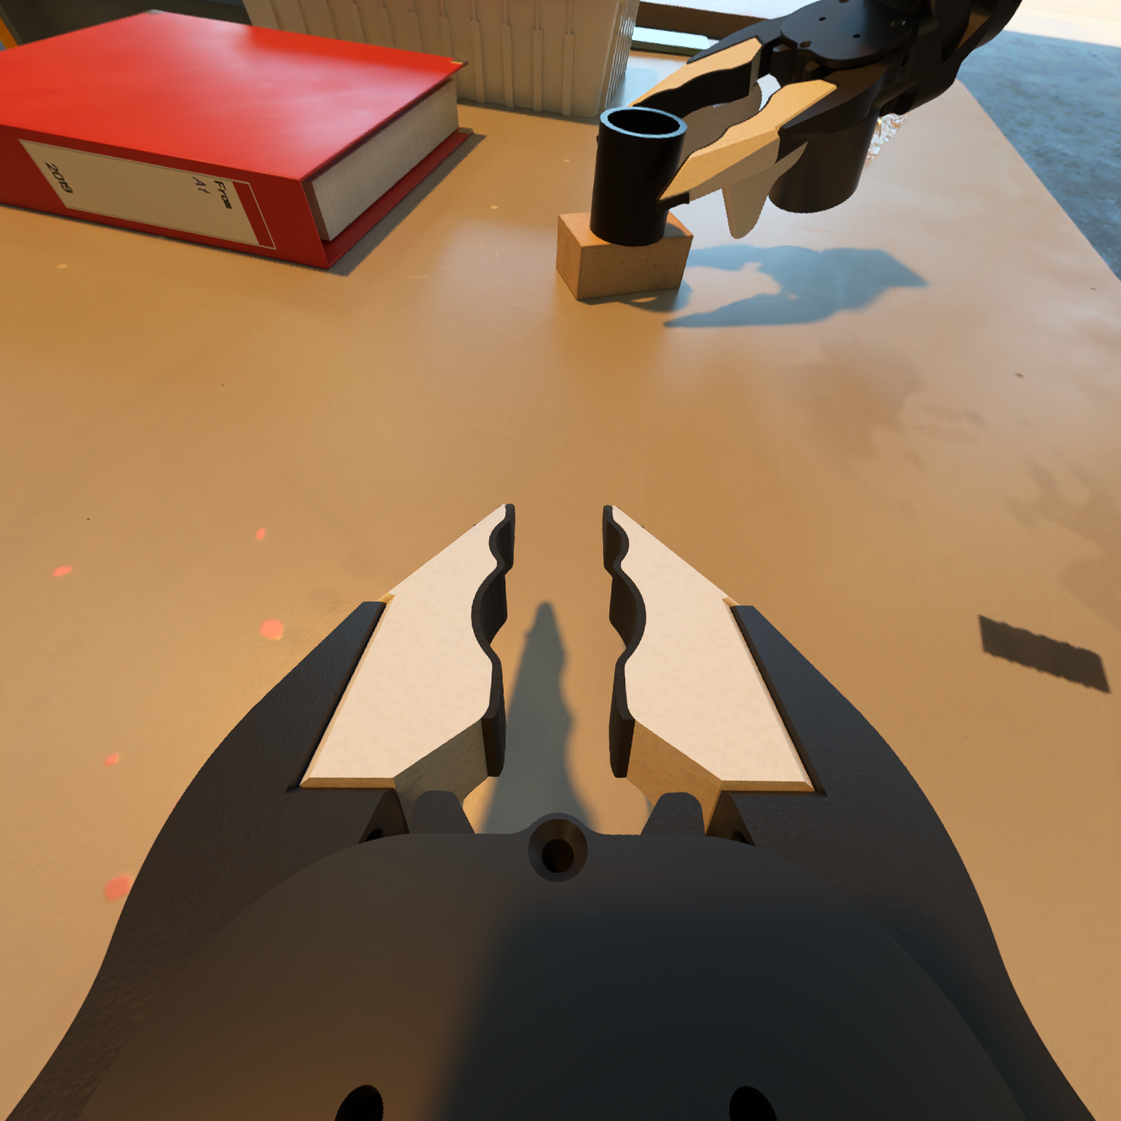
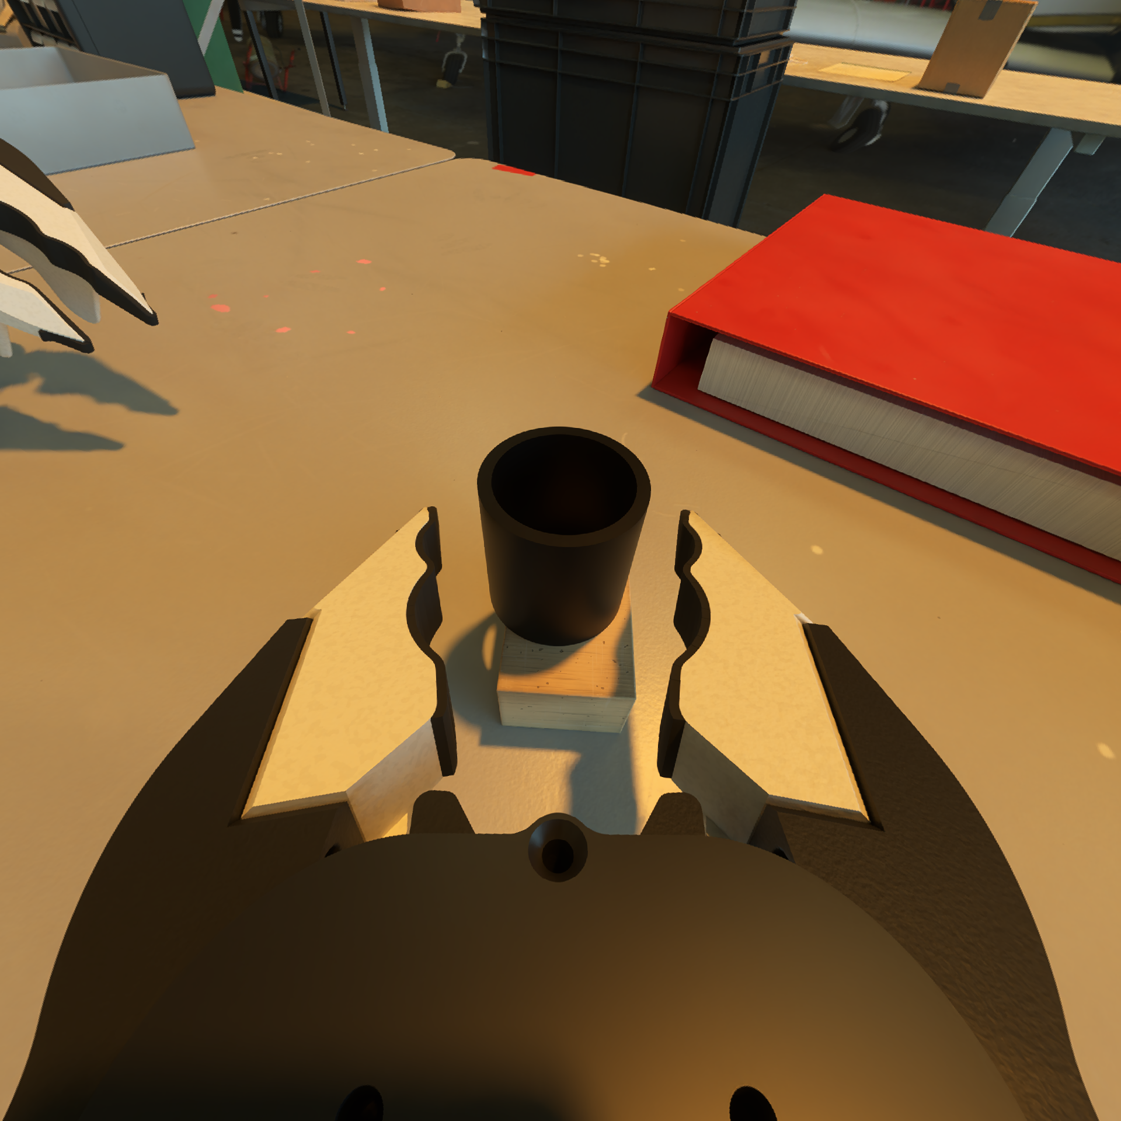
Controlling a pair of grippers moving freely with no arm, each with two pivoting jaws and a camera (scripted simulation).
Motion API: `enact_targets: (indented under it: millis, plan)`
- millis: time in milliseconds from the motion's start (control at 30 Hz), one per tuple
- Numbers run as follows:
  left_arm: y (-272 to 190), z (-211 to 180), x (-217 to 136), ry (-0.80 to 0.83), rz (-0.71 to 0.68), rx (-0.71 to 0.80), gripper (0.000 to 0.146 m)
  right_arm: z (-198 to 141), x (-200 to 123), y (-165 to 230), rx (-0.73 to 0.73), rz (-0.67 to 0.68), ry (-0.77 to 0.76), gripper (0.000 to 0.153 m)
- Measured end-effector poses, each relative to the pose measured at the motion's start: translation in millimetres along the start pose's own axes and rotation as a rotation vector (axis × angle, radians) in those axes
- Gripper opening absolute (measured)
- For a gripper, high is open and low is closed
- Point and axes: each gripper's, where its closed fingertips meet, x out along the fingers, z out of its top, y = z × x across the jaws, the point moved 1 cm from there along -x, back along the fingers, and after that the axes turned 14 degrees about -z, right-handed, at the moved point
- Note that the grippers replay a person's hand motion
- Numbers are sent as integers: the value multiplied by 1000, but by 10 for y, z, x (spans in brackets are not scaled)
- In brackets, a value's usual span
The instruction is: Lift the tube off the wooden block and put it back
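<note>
- The black tube [image 2: 561,540] stands upright on the small wooden block [image 2: 567,688], open mouth up, so its long axis runs vertical; the block sits on the tan table [image 2: 340,461].
- My right gripper [image 2: 558,515] has its jaws spread, one finger on each side of the tube. I see a gap at both sides, so nothing is pinched yet.
- From the left wrist view the right gripper [image 1: 706,203] comes in at a downward slant from the far right, with its near finger crossing in front of the tube [image 1: 637,176] at mid height above the block [image 1: 625,261].
- The tube lies straight ahead of the right jaws and centred between them. I judge the next move is simply to close across its width, then lift straight up along its axis.
- My left gripper [image 1: 558,506] hovers well apart from the block over bare table, jaws parted and empty. The right one is plainly nearer.
- A red binder [image 2: 910,340] lies flat off to the side, near but clear of the block. I would keep the lift vertical to avoid knocking the block askew.
</note>
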Motion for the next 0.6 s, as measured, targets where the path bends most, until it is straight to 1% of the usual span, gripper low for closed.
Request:
enact_targets:
  millis: [300,600]
  plan:
    - [-8,-59,60,71,-15,13,27,-2,1,0,4,4,2,58]
    - [-31,-91,111,113,-15,53,26,-10,8,-5,4,1,11,57]
